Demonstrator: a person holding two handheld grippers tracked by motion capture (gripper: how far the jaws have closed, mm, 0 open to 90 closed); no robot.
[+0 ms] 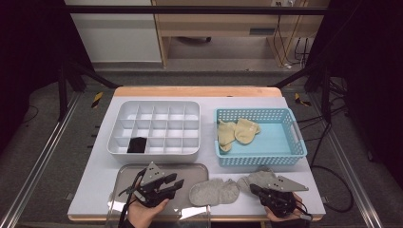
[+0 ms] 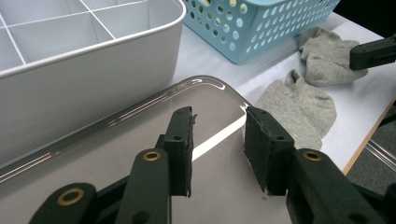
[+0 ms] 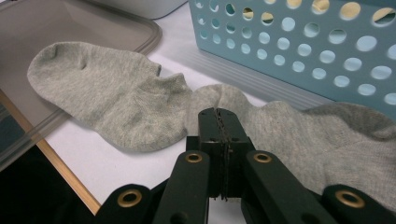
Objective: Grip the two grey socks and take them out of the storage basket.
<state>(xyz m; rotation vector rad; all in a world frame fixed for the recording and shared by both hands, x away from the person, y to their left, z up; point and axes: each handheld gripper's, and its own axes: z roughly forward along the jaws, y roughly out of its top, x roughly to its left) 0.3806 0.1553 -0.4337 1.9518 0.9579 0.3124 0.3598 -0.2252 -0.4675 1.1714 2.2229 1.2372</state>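
We're looking down on a white table, and the biggest thing on it is the white divided box, one dark item sitting in a front compartment. Right beside it sits the blue basket with two yellow socks inside. In front of the box lies a clear tray.

Now the grey socks — two short ankle socks in soft heathered knit, lying flat at the front edge of the table. The left sock lies just beside the tray's right end; the right sock lies in front of the basket, the two touching where their cuffs meet.

The right gripper is clenched — from its own view we see the jaws pressed together at the right sock, right at its cuff edge, though whether fabric is pinched between them we cannot tell. That view also shows the knit texture, which the high view blurs.

The left gripper is released, jaws apart over the tray with nothing between them, and its view catches both socks beyond.
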